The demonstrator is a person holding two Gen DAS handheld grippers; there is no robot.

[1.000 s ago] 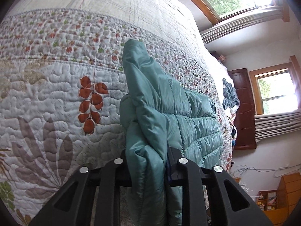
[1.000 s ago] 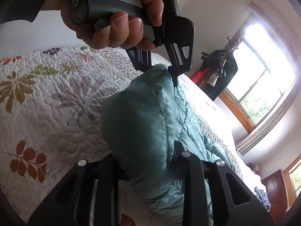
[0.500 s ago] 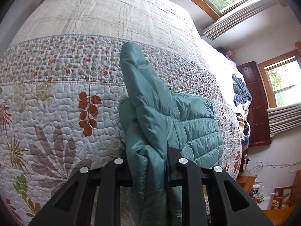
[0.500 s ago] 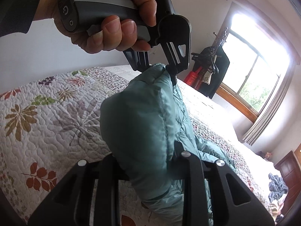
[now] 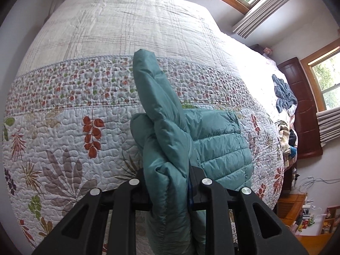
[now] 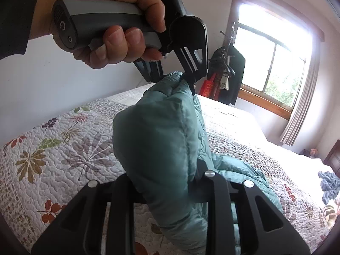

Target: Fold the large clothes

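Both hand-held grippers, left [image 5: 169,182] and right [image 6: 167,182], pinch the raised teal jacket [image 5: 214,140].

Open quilt [image 5: 89,89] left; clothes pile [image 5: 283,94] far right.

no readable text, red bag [image 6: 209,88] print too blurred
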